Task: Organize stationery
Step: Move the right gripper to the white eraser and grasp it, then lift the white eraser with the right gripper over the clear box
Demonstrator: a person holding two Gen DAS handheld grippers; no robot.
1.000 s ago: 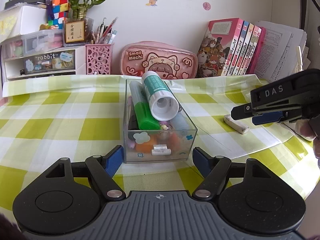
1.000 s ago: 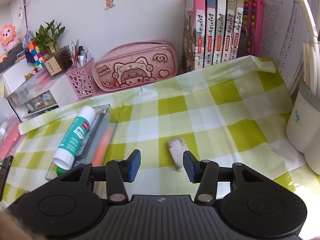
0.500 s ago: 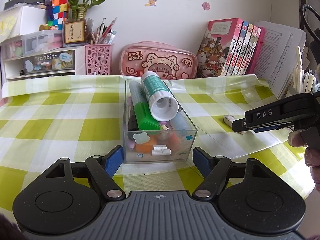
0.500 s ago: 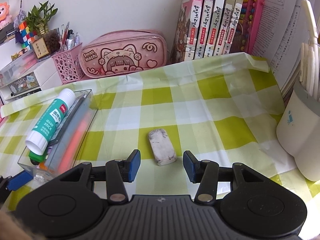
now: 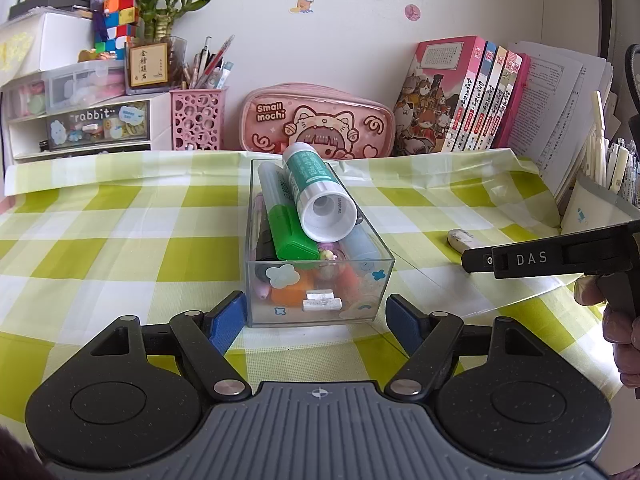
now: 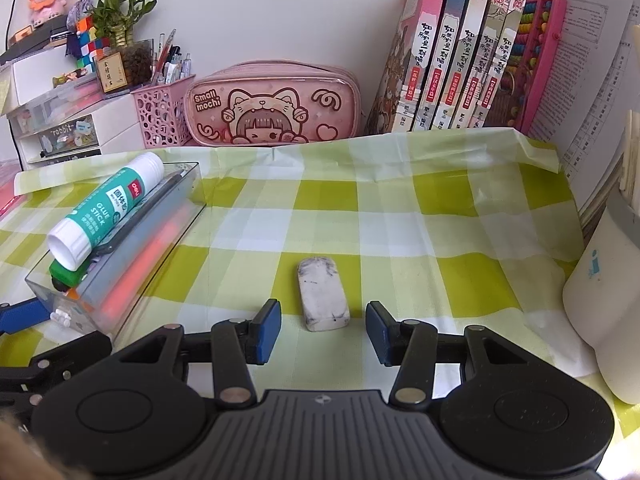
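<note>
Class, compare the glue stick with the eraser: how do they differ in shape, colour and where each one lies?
The glue stick is a round tube; the eraser is a flat block. The glue stick is green and white; the eraser is white with grey smudges. The glue stick lies slanted on top of the pens in the clear box; the eraser lies flat on the checked cloth, outside it. Both lie on their sides, and no gripper holds either.

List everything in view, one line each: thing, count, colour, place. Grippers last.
eraser: 1, smudged white, on cloth ahead of right gripper
clear box: 1, transparent, mid-table, full of pens
glue stick: 1, green-white, atop the box
pencil case: 1, pink, against wall
pen holder: 1, pink, left of case
books: several, mostly pink, right of case
cup: 1, white, far right
left gripper: around box end, seemingly gripping
right gripper: open, eraser untouched
</note>
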